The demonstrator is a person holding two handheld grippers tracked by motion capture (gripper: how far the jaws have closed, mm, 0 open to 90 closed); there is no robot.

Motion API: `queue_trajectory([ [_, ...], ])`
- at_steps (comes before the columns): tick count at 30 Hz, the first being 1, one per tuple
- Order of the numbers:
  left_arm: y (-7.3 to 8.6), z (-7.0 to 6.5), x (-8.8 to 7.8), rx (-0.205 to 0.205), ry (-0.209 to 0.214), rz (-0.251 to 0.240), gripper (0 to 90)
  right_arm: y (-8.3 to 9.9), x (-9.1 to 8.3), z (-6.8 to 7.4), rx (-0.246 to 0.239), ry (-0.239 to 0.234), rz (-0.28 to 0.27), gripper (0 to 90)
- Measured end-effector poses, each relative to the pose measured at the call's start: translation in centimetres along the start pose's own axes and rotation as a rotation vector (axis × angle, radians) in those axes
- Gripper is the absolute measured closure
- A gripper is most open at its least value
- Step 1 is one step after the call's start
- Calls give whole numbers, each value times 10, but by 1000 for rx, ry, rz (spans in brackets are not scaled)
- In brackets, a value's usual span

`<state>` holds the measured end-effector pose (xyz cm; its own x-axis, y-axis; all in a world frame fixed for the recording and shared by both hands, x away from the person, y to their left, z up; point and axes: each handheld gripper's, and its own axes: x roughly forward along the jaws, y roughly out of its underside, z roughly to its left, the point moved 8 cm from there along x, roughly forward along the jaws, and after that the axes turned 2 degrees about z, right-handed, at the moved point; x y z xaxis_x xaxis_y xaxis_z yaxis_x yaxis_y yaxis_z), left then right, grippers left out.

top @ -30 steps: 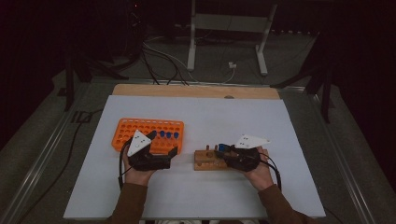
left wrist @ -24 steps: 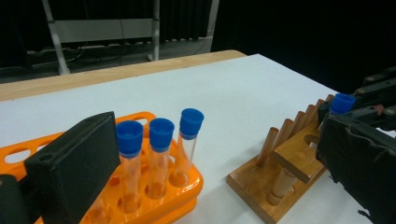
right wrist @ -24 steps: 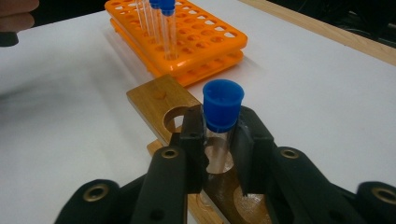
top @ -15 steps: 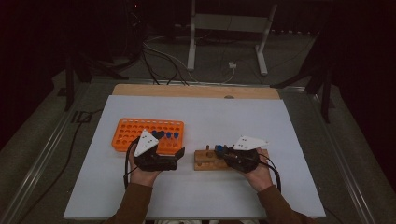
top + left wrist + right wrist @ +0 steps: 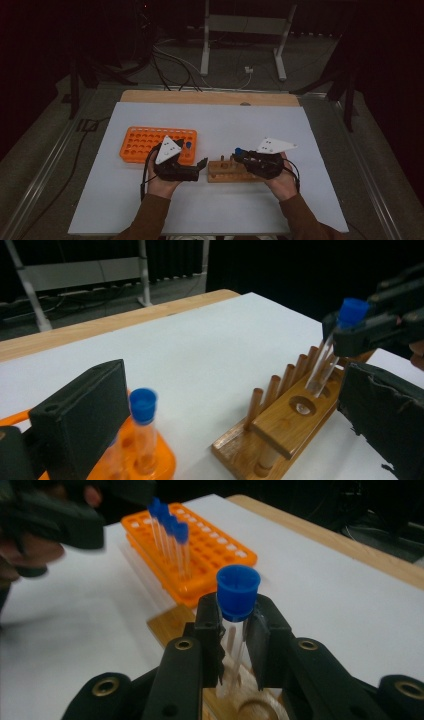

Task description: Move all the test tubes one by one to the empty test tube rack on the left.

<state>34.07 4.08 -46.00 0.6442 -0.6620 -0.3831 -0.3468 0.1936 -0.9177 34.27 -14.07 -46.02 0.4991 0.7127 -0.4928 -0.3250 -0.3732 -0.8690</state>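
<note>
Landmark: wooden rack point(image 5: 231, 171), on the sheet-covered table point(image 5: 300, 200) toward the person's edge. Tube tray point(image 5: 145, 145) left of the rack and slightly farther back, apart from it. Capped tubes point(image 5: 170, 535) stand in the tray's end nearest the rack. One tube point(image 5: 330, 352) above the rack's right part, lower tip at a hole.

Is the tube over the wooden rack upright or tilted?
Tilted: the tube leans with its blue cap off to one side above the wooden rack.
</note>
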Motion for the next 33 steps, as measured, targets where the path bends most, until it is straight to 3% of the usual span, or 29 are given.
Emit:
queue_trajectory([
  [8, -7, -7, 9, -10, 24, 3, 33, -22, -5, 5, -24, 0, -15, 767],
  [14, -9, -12, 16, -16, 50, 14, 56, -30, -6, 3, 1, -14, -37, 768],
  [19, -7, -22, 23, 28, 61, 44, 90, -33, -2, 6, 12, -33, -40, 767],
  [23, -9, -30, 28, 39, 78, 52, 134, -37, 3, 12, 3, -47, -41, 767],
  [26, -10, -34, 31, 52, 74, 53, 183, -40, 6, 15, 1, -57, -41, 767],
  [33, -11, -41, 34, 87, 119, 41, 505, -44, 10, 22, 10, -92, -54, 767],
])
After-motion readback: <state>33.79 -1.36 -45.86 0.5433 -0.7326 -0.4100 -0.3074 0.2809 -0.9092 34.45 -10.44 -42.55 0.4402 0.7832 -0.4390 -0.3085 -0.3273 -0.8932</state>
